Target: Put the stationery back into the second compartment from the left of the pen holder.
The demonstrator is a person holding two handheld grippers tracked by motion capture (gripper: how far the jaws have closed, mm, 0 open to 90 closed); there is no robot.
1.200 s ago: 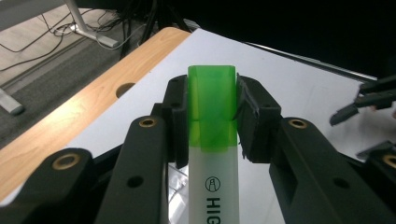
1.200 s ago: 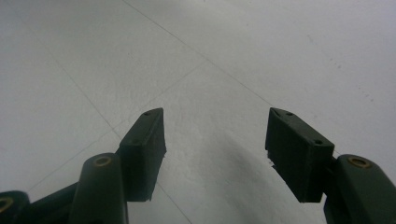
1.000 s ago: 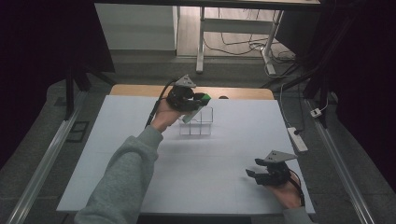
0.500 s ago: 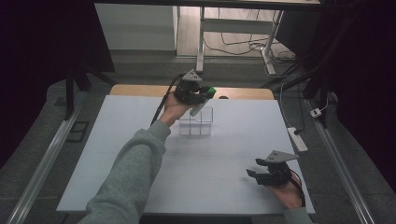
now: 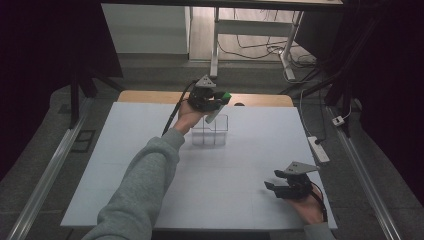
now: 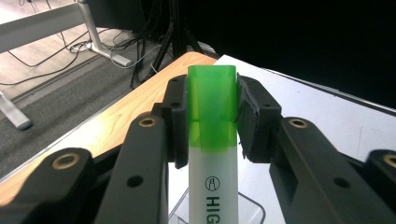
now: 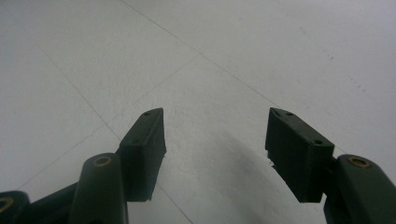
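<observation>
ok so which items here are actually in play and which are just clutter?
In play:
- left gripper, shut on the green-capped highlighter
- clear compartment organizer, just under the highlighter
- white table

Lying about or idle:
- right gripper, open and holding nothing, low over the table's near right corner
- power strip at the table's right edge
- cables on the floor behind

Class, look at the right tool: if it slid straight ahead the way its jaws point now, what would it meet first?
Probably nothing but the white table top. The right tool is open, its jaws angled slightly down toward bare surface; no object lies ahead, though depth is hard to judge.
</observation>
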